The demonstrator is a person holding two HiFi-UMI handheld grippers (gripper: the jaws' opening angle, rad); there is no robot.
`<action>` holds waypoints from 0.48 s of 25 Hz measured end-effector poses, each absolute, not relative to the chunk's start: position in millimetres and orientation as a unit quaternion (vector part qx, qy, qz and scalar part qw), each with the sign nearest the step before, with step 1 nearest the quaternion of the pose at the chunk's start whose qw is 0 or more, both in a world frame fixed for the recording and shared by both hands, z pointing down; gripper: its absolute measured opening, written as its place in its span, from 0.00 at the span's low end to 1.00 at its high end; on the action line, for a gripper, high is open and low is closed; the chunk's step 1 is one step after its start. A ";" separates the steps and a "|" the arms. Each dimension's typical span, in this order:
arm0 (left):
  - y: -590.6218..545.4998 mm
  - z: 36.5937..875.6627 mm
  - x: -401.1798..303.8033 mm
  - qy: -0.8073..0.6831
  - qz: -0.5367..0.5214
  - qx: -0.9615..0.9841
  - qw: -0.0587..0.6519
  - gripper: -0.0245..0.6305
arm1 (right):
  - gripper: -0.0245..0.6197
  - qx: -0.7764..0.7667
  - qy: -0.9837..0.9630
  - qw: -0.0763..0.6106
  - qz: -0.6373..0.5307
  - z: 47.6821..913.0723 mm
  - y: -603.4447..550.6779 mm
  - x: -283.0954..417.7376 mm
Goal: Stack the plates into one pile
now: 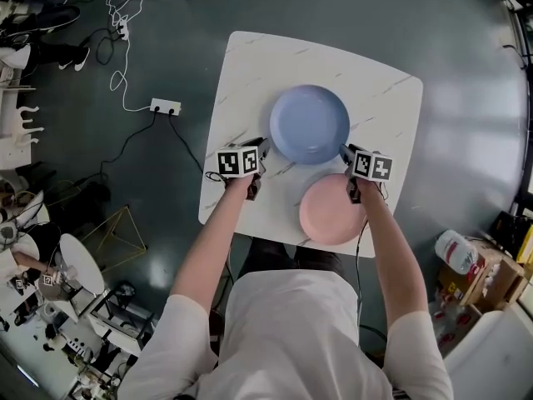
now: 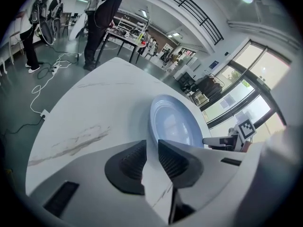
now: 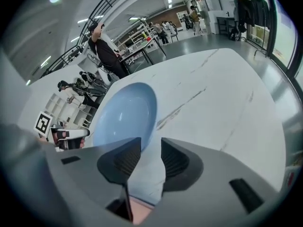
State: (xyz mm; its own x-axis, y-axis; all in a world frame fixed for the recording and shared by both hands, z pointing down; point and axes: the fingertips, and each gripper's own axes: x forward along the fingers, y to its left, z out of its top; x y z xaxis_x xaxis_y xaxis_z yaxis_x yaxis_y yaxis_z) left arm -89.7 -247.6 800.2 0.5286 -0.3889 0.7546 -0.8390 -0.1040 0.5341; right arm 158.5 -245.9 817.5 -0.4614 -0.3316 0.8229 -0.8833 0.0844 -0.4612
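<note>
Table (image 1: 250, 65): white marble-pattern top, squarish with rounded corners, turned a little askew to the person. Broad bare marble shows on its far side and along its left side.

Blue plate (image 1: 310, 125): round, lies flat with its hollow upward, near the middle of the table and well in from every edge. The hollow shows only bare glaze.

Pink plate (image 1: 331, 213): round and somewhat smaller, flat with its hollow upward and bare. It sits just beside the blue plate on the person's side, and whether the rims touch cannot be told. Its near rim lies at the table's near edge.

Left gripper (image 1: 261, 147): points at the blue plate's left rim, just short of it. Its jaws are parted by a narrow gap, and only table shows between them.

Right gripper (image 1: 345, 152): sits at the blue plate's near-right rim, above the pink plate's far edge. Its jaws are narrowly parted and grasp nothing, with the blue rim just beside the left jaw tip.

Power strip (image 1: 165, 106): on the floor left of the table, with a white cable.
</note>
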 end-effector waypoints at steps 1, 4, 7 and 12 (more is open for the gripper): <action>-248.8 802.1 -88.4 -0.431 0.218 0.708 0.515 0.15 | 0.24 0.444 -0.683 0.264 0.516 818.6 -246.2 158.0; -252.3 807.9 -81.5 -0.425 0.216 0.707 0.523 0.17 | 0.24 0.445 -0.679 0.256 0.525 821.9 -246.3 157.5; -255.1 813.4 -73.4 -0.417 0.215 0.707 0.529 0.18 | 0.24 0.443 -0.678 0.253 0.530 825.2 -246.1 156.2; -259.4 820.9 -65.5 -0.418 0.213 0.700 0.538 0.18 | 0.24 0.434 -0.676 0.256 0.537 827.7 -246.7 151.4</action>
State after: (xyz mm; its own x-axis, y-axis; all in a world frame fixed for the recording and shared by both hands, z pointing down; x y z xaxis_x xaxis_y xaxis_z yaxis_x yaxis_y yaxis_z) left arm -65.5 -259.4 820.9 0.5599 -0.3564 0.7480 -0.8146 -0.0717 0.5756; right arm 151.4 -246.7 827.7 -0.4911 -0.3128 0.8130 -0.8629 0.0466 -0.5032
